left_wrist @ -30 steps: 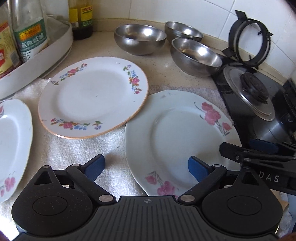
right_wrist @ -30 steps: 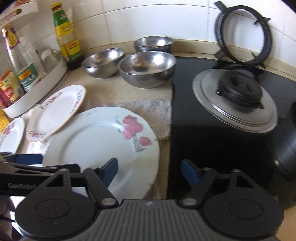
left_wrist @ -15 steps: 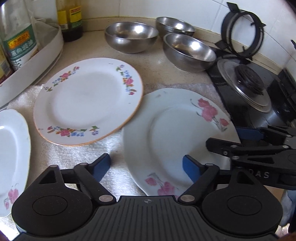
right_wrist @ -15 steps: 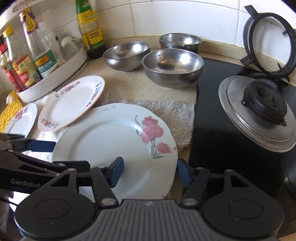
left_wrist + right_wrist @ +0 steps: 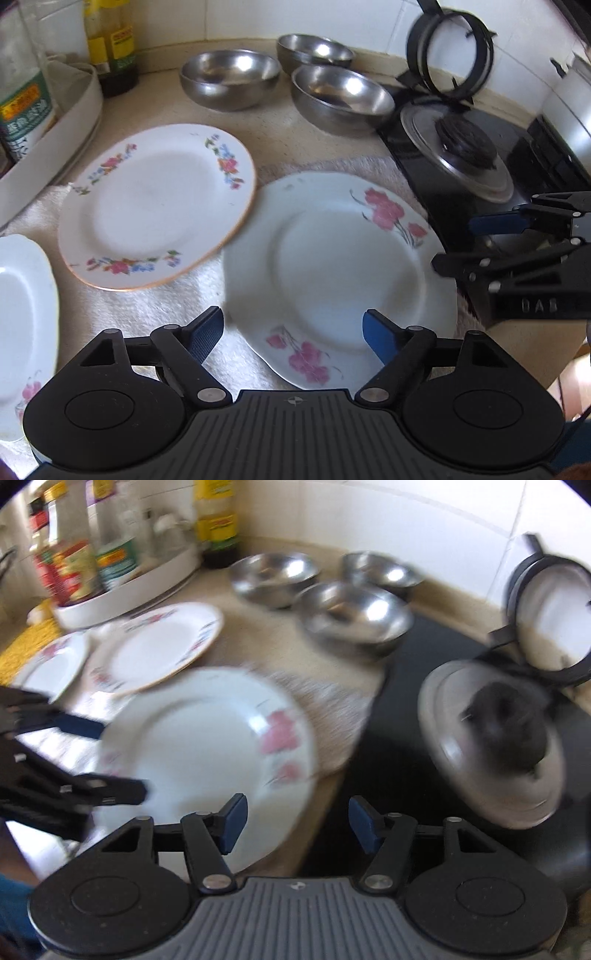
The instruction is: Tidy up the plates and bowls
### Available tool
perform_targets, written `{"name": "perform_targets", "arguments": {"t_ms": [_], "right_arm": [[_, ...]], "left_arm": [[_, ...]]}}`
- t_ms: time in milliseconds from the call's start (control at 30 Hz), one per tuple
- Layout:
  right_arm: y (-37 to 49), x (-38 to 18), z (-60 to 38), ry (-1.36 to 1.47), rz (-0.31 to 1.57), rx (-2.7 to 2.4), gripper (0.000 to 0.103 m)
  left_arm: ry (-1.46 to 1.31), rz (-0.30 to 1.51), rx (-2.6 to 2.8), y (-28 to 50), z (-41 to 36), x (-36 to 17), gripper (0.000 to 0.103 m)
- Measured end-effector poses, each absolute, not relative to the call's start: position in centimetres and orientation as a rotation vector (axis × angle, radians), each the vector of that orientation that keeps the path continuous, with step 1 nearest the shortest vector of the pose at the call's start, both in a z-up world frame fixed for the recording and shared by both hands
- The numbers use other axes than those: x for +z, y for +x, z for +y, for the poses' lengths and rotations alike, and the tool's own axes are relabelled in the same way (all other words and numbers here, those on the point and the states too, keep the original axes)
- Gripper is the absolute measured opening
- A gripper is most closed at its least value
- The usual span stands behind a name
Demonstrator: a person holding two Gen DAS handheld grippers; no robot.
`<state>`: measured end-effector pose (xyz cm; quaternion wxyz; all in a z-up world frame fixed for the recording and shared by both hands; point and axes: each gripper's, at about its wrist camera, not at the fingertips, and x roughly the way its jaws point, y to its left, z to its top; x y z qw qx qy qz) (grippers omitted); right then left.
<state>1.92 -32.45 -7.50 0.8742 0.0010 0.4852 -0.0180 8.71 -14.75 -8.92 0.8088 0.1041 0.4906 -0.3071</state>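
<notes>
Beige countertop (image 5: pixel 288 140) and a black hob (image 5: pixel 480 192) are filling the scene, with a white towel (image 5: pixel 155 306) lying under three flowered plates: the big pink-flowered plate (image 5: pixel 332 266) sitting nearest the hob, the orange-rimmed plate (image 5: pixel 155 206) overlapping its left edge, and a third plate (image 5: pixel 22 325) showing at far left. Three steel bowls (image 5: pixel 341 96) are clustering at the back by the tiled wall. Both the left gripper (image 5: pixel 293 330) and the right gripper (image 5: pixel 297 823) are hovering with jaws spread wide and holding nothing, at the near and hob-side edges of the big plate.

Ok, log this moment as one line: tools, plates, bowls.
left tool: open, empty, over big rose plate | right tool: open, empty, at plate's right edge | three plates flat, unstacked | three steel bowls apart
</notes>
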Motion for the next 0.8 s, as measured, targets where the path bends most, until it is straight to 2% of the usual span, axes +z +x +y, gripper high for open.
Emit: {"name": "perform_targets", "arguments": {"t_ms": [133, 267, 533, 800], "right_arm": [[4.0, -6.8, -31.9, 0.042, 0.969, -0.033, 0.062], [6.2, -6.5, -29.7, 0.065, 0.931, 0.005, 0.071], [11.1, -6.6, -26.3, 0.130, 0.884, 0.026, 0.071], [15.6, -8.6, -26.0, 0.134, 0.934, 0.029, 0.071]], "left_arm": [[0.222, 1.019, -0.614, 9.8, -13.8, -8.1, 0.087], [0.227, 0.975, -0.594, 11.4, -12.3, -7.0, 0.090], [0.171, 1.002, -0.495, 18.0, -7.7, -7.1, 0.092], [0.148, 1.074, -0.502, 22.3, -7.5, -9.3, 0.091]]}}
